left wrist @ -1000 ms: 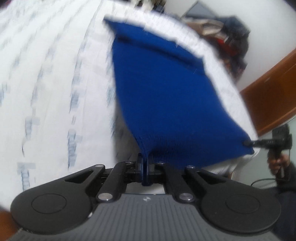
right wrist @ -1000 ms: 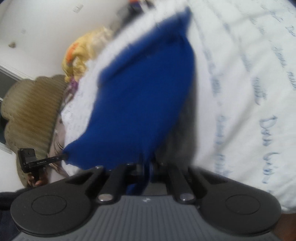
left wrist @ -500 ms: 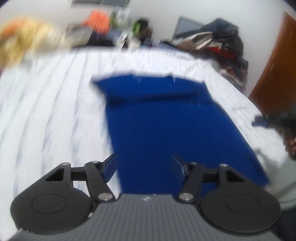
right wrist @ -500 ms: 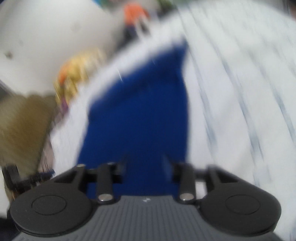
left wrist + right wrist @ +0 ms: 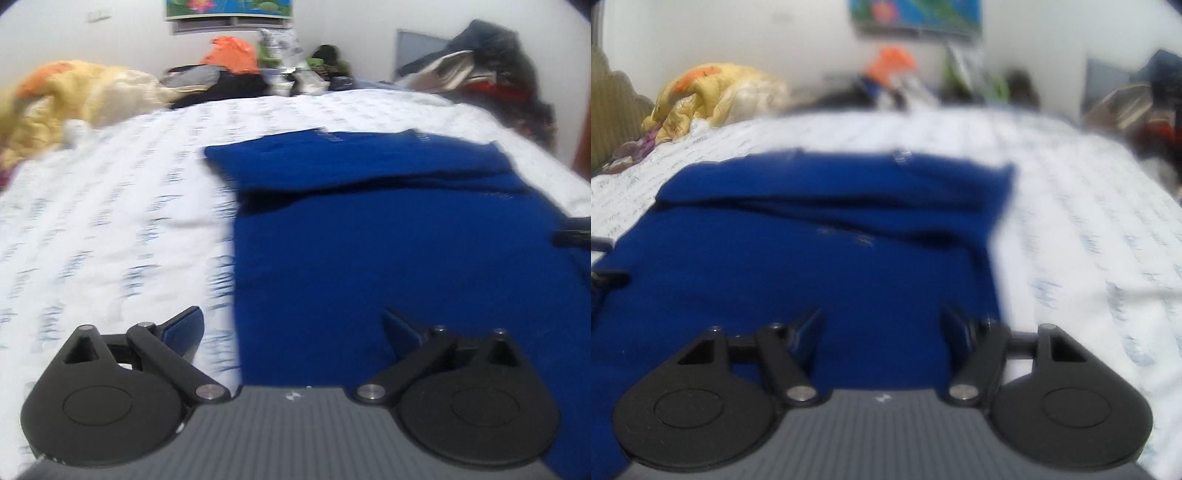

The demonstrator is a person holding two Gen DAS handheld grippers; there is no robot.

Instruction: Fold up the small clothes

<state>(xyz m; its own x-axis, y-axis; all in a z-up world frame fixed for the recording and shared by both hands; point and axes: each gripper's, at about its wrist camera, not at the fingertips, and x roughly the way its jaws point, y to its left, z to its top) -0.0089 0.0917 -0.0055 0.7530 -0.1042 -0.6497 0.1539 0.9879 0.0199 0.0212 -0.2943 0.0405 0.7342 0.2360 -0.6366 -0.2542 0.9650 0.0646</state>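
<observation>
A blue knit garment (image 5: 388, 236) lies flat on the white printed bedsheet (image 5: 110, 221), with a folded band across its far end. My left gripper (image 5: 291, 328) is open and empty, over the garment's near left edge. In the right wrist view the same garment (image 5: 798, 254) fills the middle, and my right gripper (image 5: 881, 325) is open and empty above its near right part. The right gripper's tip shows at the right edge of the left wrist view (image 5: 572, 236).
A yellow and orange blanket (image 5: 74, 99) lies at the bed's far left. Piled clothes and clutter (image 5: 258, 66) line the far side by the wall. A dark heap of clothes (image 5: 491, 70) sits at the far right. A padded headboard (image 5: 613, 118) stands at the left.
Both grippers were shut on the garment's near corners, holding it up. They have let go and opened, and the garment now lies flat on the bed.
</observation>
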